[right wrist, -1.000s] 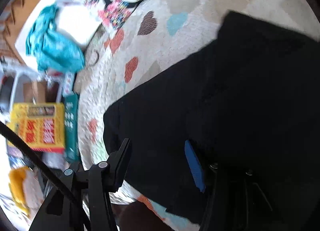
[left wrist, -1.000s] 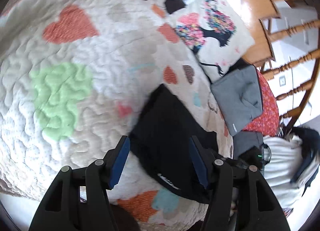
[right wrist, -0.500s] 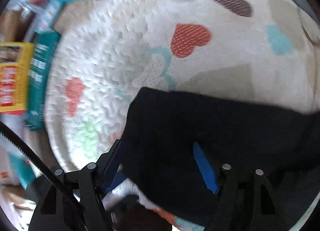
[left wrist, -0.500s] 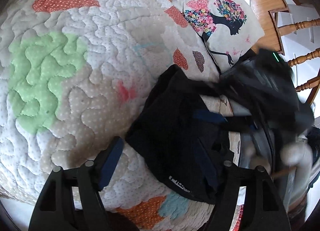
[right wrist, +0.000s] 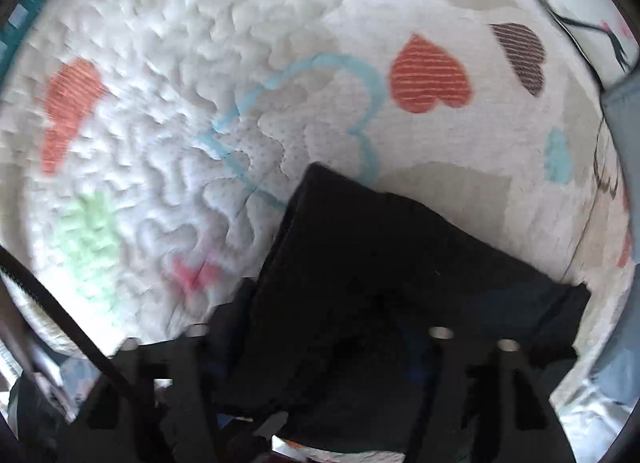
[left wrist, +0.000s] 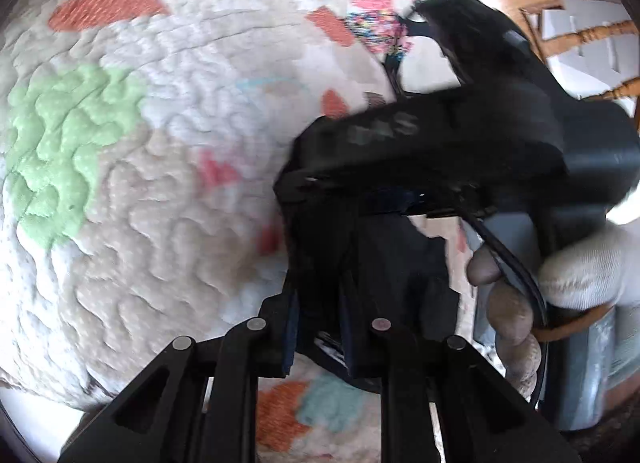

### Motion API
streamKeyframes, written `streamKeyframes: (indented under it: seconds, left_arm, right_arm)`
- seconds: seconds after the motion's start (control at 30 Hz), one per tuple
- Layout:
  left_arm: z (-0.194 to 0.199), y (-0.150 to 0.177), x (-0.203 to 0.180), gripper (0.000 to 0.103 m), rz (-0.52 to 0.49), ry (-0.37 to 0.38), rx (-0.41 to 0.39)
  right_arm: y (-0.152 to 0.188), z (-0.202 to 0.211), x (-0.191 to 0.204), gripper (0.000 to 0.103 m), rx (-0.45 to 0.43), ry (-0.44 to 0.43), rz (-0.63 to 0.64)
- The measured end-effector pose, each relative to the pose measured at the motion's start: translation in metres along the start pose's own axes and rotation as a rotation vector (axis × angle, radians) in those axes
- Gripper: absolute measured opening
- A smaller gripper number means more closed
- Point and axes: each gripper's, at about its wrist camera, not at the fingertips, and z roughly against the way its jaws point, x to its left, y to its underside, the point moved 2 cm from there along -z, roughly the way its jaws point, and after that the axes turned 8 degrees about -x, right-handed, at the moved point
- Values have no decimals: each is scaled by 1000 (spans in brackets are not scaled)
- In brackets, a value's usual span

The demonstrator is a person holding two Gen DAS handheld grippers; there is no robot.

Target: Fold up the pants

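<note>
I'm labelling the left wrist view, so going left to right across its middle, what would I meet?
Pale green quilted patch → small pink heart on the quilt → folded black pants → the other black handheld gripper's body, with the person's white-sleeved hand under it.

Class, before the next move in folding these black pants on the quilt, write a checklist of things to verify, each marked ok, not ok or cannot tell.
1. Left tongs shut on the black pants: ok.
2. Right tongs gripping the pants: cannot tell, fabric hides the fingers.
3. Pants already in a compact fold: ok.
4. Heart quilt bare ahead of the pants: ok.
5. Sharp view: not ok, blurred.
</note>
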Motion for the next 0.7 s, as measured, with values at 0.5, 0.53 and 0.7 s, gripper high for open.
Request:
streamKeyframes:
  seconds: [0.5,0.53,0.7]
  left_arm:
    - [-27,76,-163,17,-321,86,89]
    - [-34,83,-170,17,-339,84,104]
    - [-85,123,-201,17,-409,51,197]
  right_arm:
    - [119,121,-161,30,-397,-315,-307]
    - [130,119,-178,30,-408,-327,-342]
    - [174,98,-246,30,-432,-396,-508]
